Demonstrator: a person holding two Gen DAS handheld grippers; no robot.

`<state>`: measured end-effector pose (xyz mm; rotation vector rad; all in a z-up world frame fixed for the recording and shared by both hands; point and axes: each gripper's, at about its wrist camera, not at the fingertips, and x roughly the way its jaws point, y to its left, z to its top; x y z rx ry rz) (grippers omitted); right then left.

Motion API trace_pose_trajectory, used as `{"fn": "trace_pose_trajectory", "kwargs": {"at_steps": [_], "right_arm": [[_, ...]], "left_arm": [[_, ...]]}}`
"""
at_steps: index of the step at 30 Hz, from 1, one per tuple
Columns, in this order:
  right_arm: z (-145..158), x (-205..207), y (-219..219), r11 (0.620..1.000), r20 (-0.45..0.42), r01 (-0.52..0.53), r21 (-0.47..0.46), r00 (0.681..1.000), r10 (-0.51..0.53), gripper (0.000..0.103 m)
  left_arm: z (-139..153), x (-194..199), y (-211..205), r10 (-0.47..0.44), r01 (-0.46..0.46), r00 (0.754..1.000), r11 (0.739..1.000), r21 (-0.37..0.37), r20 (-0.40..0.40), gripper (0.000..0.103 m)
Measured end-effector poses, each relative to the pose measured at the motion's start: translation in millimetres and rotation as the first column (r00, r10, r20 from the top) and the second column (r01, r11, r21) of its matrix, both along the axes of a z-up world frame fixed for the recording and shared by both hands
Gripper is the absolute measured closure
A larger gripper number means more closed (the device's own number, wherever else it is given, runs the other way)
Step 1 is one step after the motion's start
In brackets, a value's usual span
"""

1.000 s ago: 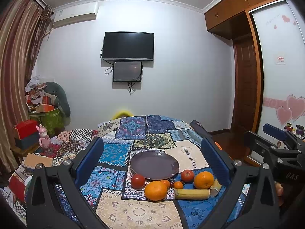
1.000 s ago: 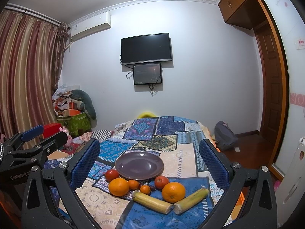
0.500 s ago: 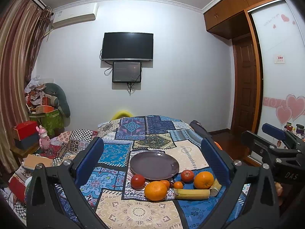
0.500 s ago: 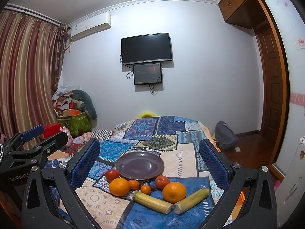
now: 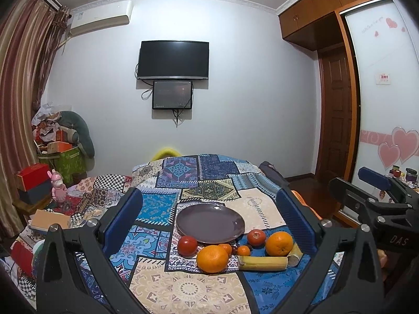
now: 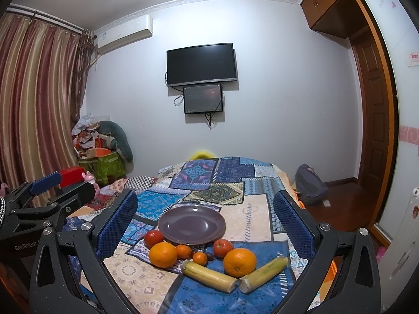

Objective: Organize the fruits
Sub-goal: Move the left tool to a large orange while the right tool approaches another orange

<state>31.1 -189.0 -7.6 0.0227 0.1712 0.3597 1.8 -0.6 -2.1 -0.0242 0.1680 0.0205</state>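
An empty purple plate [image 5: 210, 223] [image 6: 192, 225] lies on a patchwork cloth [image 5: 180, 290]. In front of it lie two large oranges [image 5: 212, 258] [image 6: 239, 262], two tomatoes [image 5: 187, 245] [image 6: 222, 247], small tangerines [image 6: 183, 251] and two yellow cane pieces [image 6: 208, 276] [image 6: 264, 273]. My left gripper [image 5: 209, 222] is open and empty, held back above the fruit. My right gripper [image 6: 205, 225] is open and empty, also short of the fruit. Each gripper shows at the edge of the other's view.
The cloth covers a bed-like surface [image 6: 222, 172] that runs to the far wall. Boxes and clutter [image 5: 47, 172] stand at the left by the curtain. A dark bag [image 6: 310, 185] lies on the floor at the right, near a wooden door [image 6: 377, 120].
Almost nothing has changed. Both grippers stay open and hover in nearly the same place, and the fruit has not moved.
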Motion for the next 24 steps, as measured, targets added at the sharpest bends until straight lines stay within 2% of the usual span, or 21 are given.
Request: {"fn": "trace_pose_trajectory", "kwargs": {"at_steps": [6, 7, 9, 11, 15, 24], "right_arm": [[-11.8, 14.6, -4.3, 1.0, -0.062, -0.017, -0.01, 0.998, 0.016, 0.0], [-14.8, 16.6, -5.8, 1.0, -0.071, -0.019, -0.012, 0.997, 0.018, 0.002], [-22.5, 23.8, -7.6, 0.999, -0.105, -0.023, -0.025, 0.994, 0.02, 0.008], [-29.5, 30.7, -9.7, 0.999, -0.137, -0.021, -0.034, 0.99, 0.016, 0.014], [-46.3, 48.2, -17.4, 0.999, -0.218, -0.029, -0.043, 0.976, 0.019, 0.025], [-70.4, 78.4, -36.9, 0.997, -0.357, -0.047, -0.055, 0.934, 0.024, 0.047]], "left_arm": [[-6.8, 11.6, 2.0, -0.019, 0.018, 0.999, 1.0, -0.024, -0.044, 0.002], [-8.6, 15.4, 1.9, -0.027, 0.025, 0.998, 0.999, -0.026, -0.06, 0.004], [-13.9, 24.4, 1.5, -0.044, 0.041, 0.994, 0.999, -0.028, -0.103, 0.016], [-21.9, 34.6, -0.8, -0.047, 0.044, 0.988, 0.999, -0.027, -0.148, 0.02], [-39.2, 56.3, -4.1, -0.081, 0.073, 0.967, 0.997, -0.041, -0.242, 0.035], [-81.2, 101.1, -2.1, -0.103, 0.081, 0.909, 0.994, -0.072, -0.405, 0.042]]}}
